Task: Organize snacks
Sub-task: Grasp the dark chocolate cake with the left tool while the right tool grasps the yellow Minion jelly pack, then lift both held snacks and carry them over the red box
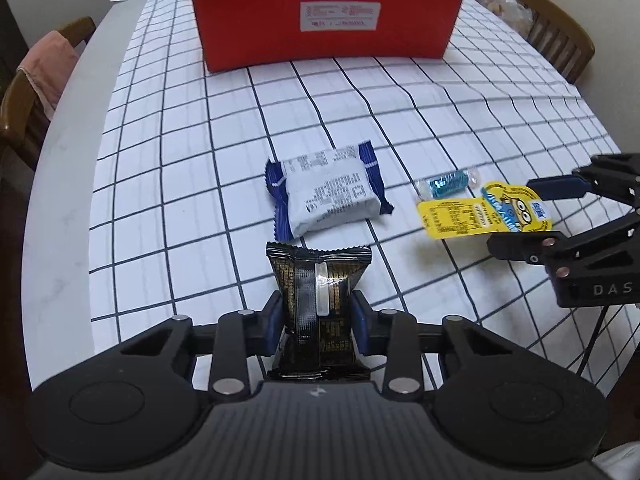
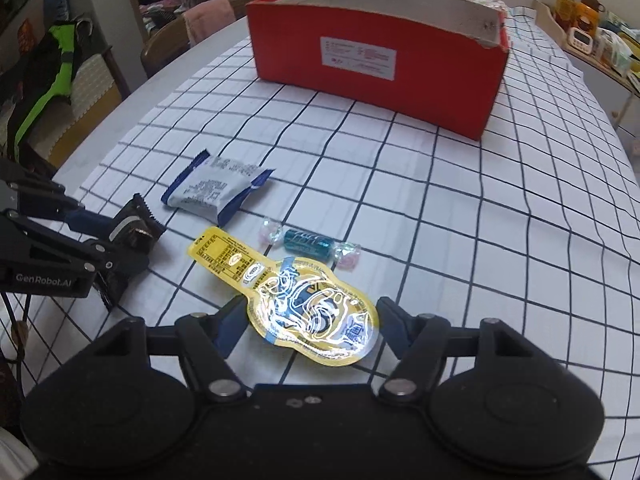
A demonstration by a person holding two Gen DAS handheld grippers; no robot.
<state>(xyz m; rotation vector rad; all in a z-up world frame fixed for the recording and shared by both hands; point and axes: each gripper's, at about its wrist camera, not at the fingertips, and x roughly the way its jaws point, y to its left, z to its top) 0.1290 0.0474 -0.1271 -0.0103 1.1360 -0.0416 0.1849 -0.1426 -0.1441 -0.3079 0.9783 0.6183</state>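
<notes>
My left gripper [image 1: 318, 320] is shut on a black and gold snack packet [image 1: 318, 280], its blue pads pressing both sides; the right wrist view shows that gripper [image 2: 132, 236] and packet [image 2: 138, 222] at the left. My right gripper [image 2: 312, 326] is shut on a yellow cartoon pouch [image 2: 312, 312], held just above the cloth; the left wrist view has the same gripper [image 1: 516, 216] and pouch [image 1: 476, 212] at the right. A white and blue packet [image 1: 328, 196] [image 2: 216, 194] and a teal wrapped candy [image 1: 446, 184] [image 2: 306, 242] lie on the table. An open red box [image 1: 324, 20] [image 2: 376, 60] stands at the far side.
The table wears a white checked cloth [image 1: 180, 128]; its bare rim [image 1: 68, 140] curves along the left. Wooden chairs [image 1: 28, 92] [image 1: 560, 36] stand at both sides. A shelf with jars [image 2: 584, 24] is at the far right.
</notes>
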